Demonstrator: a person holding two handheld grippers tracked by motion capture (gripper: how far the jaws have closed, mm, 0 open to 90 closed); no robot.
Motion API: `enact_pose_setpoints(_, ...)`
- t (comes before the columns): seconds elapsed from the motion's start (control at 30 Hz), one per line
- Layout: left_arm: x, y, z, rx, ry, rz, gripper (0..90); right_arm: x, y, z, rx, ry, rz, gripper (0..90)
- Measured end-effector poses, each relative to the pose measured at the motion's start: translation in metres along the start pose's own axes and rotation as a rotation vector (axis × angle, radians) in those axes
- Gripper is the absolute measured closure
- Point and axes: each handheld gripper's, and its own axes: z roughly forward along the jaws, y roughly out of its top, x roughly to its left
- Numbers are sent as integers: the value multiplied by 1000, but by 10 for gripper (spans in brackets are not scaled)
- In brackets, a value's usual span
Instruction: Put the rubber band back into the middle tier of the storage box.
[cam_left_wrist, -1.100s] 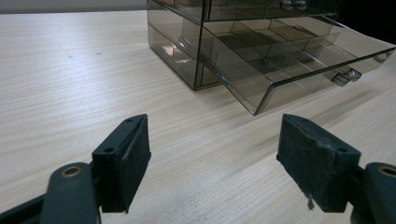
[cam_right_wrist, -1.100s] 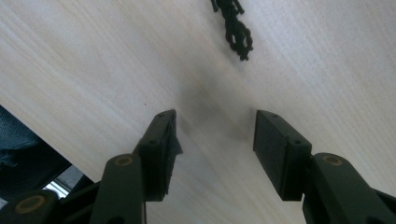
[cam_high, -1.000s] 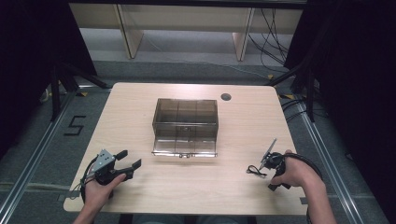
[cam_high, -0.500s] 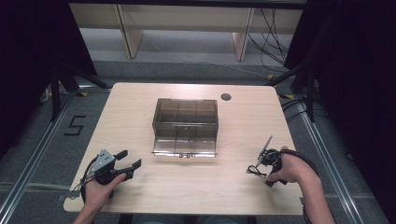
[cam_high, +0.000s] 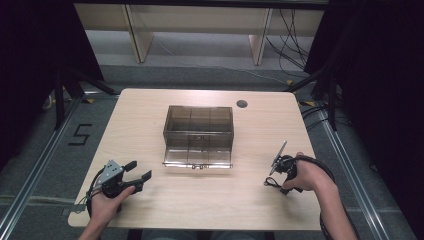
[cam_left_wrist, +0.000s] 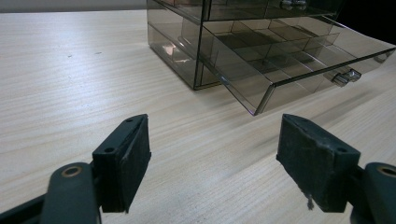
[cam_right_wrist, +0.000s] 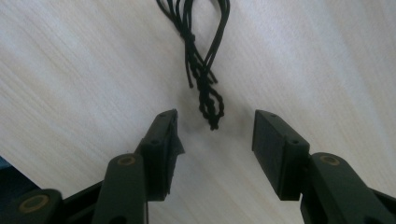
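Pale wood desk (cam_high: 150, 115), dark room around it, shelving behind. We're hovering the right gripper (cam_right_wrist: 215, 133) w/ jaws spread wide & empty, pointing down at a black cord bundle (cam_right_wrist: 203, 70) lying on the desk just ahead of the tips; its knotted end is sitting between the two pads, not touched yet. In the high view the bundle (cam_high: 270, 183) is lying near the right front edge, beside the right hand (cam_high: 305, 175). It's looking light, limp, thin: prob. slipping & flopping if pinched on a loose loop, so we're judging the knotted, twisted part the best spot to grab. Left gripper (cam_left_wrist: 217, 163) is sitting low, jaws also wide apart, nothing held. Farther out, mid-desk, the smoky clear drawer box (cam_high: 198, 131) w/ its bottom drawer (cam_left_wrist: 299, 65) pulled out, compartments looking empty.
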Motion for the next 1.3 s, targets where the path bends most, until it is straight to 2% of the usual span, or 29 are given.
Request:
enact_pose_setpoints(0.07,1,0,0,0,-1,12,249,0,1,0,-1,-4,8,521)
enact_pose_setpoints(0.1,1,0,0,0,-1,11,249,-2,2,0,-10,1,-16,524)
enact_pose_setpoints(0.17,1,0,0,-7,-8,7,249,-3,4,1,-9,-12,-15,529)
enact_pose_setpoints(0.2,1,0,1,-8,-8,5,249,-1,5,1,-5,11,14,532)
enact_pose_setpoints(0.23,1,0,0,-8,-8,5,249,-3,6,3,-15,0,-24,540)
enact_pose_setpoints(0.3,1,0,0,-8,-8,5,249,-3,7,4,-21,5,-30,542)
enact_pose_setpoints(0.33,1,0,0,-8,-8,5,249,-2,8,4,-15,19,-13,545)
enact_pose_setpoints(0.37,1,0,0,-8,-9,7,249,-3,9,5,-11,-1,-33,553)
enact_pose_setpoints(0.4,0,0,1,-8,-9,0,249,-2,11,4,-11,20,-16,562)
enact_pose_setpoints(0.43,0,0,0,0,-3,2,249,-4,12,4,-16,9,-42,568)
enact_pose_setpoints(0.47,0,0,0,-4,-6,-8,249,-3,14,4,-13,-9,-41,585)
enact_pose_setpoints(0.57,0,0,1,-8,-11,-10,249,-3,16,3,-15,1,-40,595)
enact_pose_setpoints(0.6,1,0,0,-7,-9,8,250,-3,17,3,-17,-1,-39,602)
enact_pose_setpoints(0.63,1,0,0,0,-3,6,250,-3,18,3,-19,-11,-50,608)
enact_pose_setpoints(0.7,1,0,-1,-1,-4,7,249,-5,20,5,-17,1,-74,621)
enact_pose_setpoints(0.73,1,0,0,-2,-4,7,249,-2,20,5,-11,17,-31,631)
enact_pose_setpoints(0.77,1,0,0,-2,-4,7,249,-1,21,6,-11,17,-25,641)
enact_pose_setpoints(0.83,1,0,0,-1,-5,8,249,-2,22,7,-10,22,-47,653)
enact_pose_setpoints(0.93,1,0,-1,-1,-5,7,249,-3,23,9,7,15,-46,697)
enact_pose_setpoints(1.0,1,0,-1,-2,-4,7,250,-2,24,8,15,20,-28,750)
enact_pose_setpoints(1.03,1,0,-1,-1,-5,7,249,-3,24,9,15,22,-48,774)
enact_pose_setpoints(1.13,1,0,-1,-1,-5,6,250,-2,23,7,19,17,-40,808)
enact_pose_setpoints(1.23,1,0,0,0,-5,6,250,-3,24,3,13,20,-59,843)
enact_pose_setpoints(1.27,1,0,-1,-1,-4,7,249,-1,24,1,8,24,-45,854)
enact_pose_setpoints(1.3,1,0,-1,-1,-5,7,249,-2,24,1,2,20,-53,858)
